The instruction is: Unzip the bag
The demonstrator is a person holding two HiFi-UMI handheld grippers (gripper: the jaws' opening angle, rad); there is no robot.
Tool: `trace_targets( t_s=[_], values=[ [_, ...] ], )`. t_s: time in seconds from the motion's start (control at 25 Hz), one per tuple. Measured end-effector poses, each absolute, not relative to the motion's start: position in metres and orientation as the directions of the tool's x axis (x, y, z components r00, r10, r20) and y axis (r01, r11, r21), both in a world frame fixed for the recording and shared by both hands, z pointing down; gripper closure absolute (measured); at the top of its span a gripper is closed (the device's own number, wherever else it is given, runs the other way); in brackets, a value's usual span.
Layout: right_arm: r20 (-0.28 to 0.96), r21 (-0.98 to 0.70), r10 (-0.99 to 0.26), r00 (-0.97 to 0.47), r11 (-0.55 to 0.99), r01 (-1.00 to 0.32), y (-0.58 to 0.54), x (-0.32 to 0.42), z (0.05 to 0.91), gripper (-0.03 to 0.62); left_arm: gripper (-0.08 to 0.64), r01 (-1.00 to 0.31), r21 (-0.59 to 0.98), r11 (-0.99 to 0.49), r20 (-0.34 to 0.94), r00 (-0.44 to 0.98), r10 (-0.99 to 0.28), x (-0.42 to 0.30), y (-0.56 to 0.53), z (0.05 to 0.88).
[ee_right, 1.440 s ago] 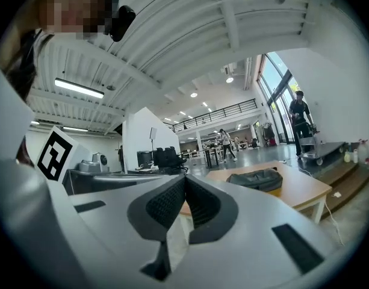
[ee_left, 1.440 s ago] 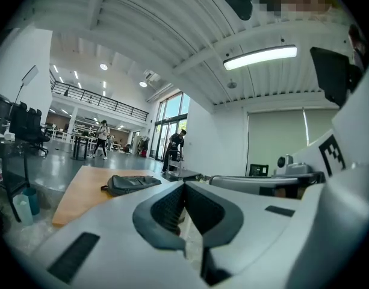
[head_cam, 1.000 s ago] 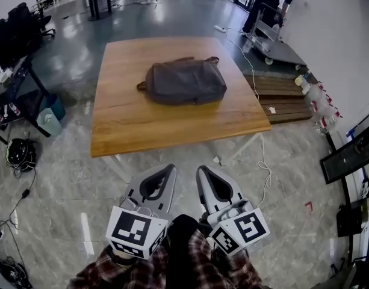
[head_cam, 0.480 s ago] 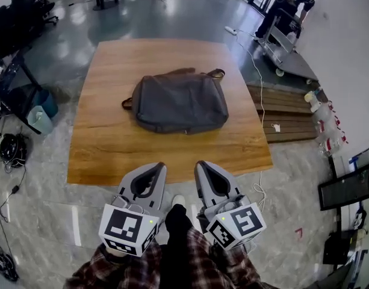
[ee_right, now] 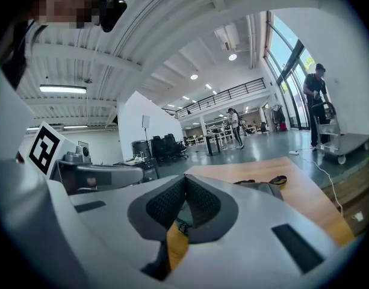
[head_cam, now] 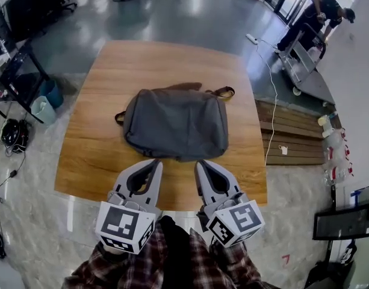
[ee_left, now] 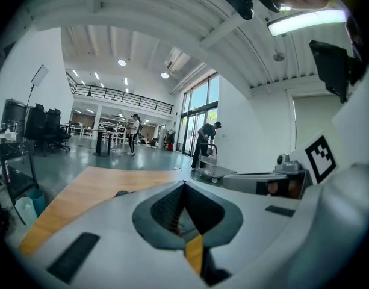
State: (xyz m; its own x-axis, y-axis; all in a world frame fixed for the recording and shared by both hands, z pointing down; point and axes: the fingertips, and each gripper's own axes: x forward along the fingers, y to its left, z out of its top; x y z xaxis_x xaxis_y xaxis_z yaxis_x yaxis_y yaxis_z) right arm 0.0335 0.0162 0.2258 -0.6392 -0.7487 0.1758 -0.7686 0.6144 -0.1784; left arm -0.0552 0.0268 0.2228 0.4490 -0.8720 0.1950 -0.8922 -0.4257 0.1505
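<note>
A grey bag (head_cam: 175, 124) lies flat on a square wooden table (head_cam: 94, 155). It sits about midway between the table's left and right edges, a little nearer the near edge than the far one. Its long axis runs left to right, roughly parallel to the near edge. The side with the straps faces the far edge, and a brown strap (head_cam: 223, 91) loops out at the bag's far right corner. A small dark loop (head_cam: 119, 117) sticks out at its left end. The bag looks closed and softly filled. Its contents cannot be seen, and the zip is too small to make out.

The person holds both tools low over the table's near edge, side by side and pointing at the bag's near side. The left gripper (head_cam: 154, 162) has its jaws pressed together with nothing between them. The right gripper (head_cam: 200, 163) is the same, with jaws together and empty. In the right gripper view the bag (ee_right: 263, 187) lies beyond the tips of the right gripper (ee_right: 185, 177), apart from them. Plaid sleeves (head_cam: 142, 268) show at the bottom of the head view.

On the floor off the table's left edge stands a pale bin (head_cam: 42, 109), and what is in it cannot be made out. Beyond the far right corner, a person (head_cam: 316, 17) bends over a flat cart (head_cam: 301, 52).
</note>
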Motion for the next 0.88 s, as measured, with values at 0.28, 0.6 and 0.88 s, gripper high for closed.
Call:
trace_targets(
  t_s=[0.28, 0.6, 0.88],
  values=[
    [0.188, -0.173, -0.739, -0.647, 0.623, -0.763, -0.024, 0.024, 0.228, 0.581, 0.552, -0.888, 0.159, -0.431, 0.203, 0.457, -0.866, -0.059, -0.017, 0.227],
    [0.182, -0.160, -0.756, -0.629, 0.608, -0.777, -0.068, -0.002, 0.220, 0.581, 0.552, -0.863, 0.153, -0.482, 0.187, 0.504, -0.843, -0.073, -0.059, 0.218],
    [0.208, -0.156, -0.736, -0.644, 0.625, -0.765, -0.080, -0.016, 0.228, 0.581, 0.552, -0.860, 0.156, -0.486, 0.203, 0.509, -0.836, -0.078, -0.073, 0.223]
  ],
)
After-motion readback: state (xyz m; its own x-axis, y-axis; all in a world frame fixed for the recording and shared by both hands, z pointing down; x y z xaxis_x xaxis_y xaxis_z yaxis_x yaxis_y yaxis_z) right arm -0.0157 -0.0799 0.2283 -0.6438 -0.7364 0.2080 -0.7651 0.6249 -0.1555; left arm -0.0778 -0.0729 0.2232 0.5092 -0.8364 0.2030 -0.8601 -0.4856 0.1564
